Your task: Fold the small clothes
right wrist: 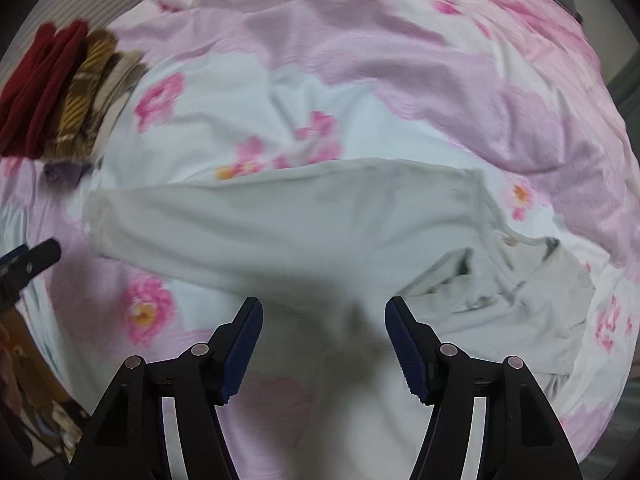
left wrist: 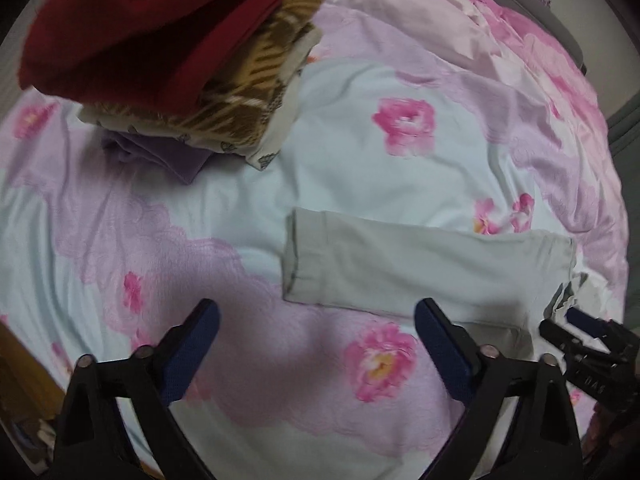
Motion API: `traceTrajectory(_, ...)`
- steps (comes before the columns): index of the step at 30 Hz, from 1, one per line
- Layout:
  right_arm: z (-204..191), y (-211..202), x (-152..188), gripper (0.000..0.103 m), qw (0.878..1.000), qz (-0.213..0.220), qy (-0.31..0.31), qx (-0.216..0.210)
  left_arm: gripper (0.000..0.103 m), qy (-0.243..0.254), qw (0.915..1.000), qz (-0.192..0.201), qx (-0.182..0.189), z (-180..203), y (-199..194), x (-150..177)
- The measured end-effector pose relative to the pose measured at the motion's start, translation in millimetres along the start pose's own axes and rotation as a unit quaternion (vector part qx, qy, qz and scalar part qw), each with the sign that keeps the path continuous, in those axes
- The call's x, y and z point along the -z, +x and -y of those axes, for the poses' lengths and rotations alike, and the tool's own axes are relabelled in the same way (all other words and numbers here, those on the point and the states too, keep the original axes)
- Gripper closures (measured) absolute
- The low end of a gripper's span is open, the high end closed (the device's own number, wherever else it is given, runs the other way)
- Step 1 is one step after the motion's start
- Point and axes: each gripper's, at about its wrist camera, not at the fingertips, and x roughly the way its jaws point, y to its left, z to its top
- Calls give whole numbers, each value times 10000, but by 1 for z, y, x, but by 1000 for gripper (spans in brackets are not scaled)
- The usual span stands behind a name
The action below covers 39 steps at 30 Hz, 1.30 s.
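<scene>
**Pale shirt lying flat, both grippers hovering with nothing held**

The left gripper [left wrist: 316, 312] is hanging over the bed's floral quilt [left wrist: 400, 168], its fingers [left wrist: 200, 332] standing wide apart. The right gripper [right wrist: 324, 312] is hovering with fingers apart too, above the near edge of the pale grey shirt [right wrist: 280, 224]. The shirt is lying spread on the quilt, one sleeve [left wrist: 400, 260] stretching leftward. Farther off, a stack of folded clothes [left wrist: 168, 60] is sitting, red on top.

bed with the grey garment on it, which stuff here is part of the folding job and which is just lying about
In the job:
- grey garment, partly folded
- left gripper, open
- right gripper, open
- stack of folded clothes, red one on top

Just lying about:
- floral bedspread
- brown object at the bed's edge
</scene>
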Motion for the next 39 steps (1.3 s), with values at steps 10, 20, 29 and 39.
traceTrajectory(10, -68, 15, -22, 39, 9984, -244, -507, -94, 33, 395, 9949, -578, 728, -24, 72, -24)
traceTrajectory(20, -77, 14, -22, 39, 9981, -269, -558, -7, 63, 307, 9926, -699, 949, -26, 96, -26)
traceTrajectory(29, -57, -5, -13, 39, 9993, -62, -357, 55, 91, 597, 9945, -389, 764, 14, 44, -24)
traceTrajectory(39, 31, -66, 28, 39, 9975, 437, 553, 51, 91, 1435, 9808, 280, 1293, 145, -68, 2)
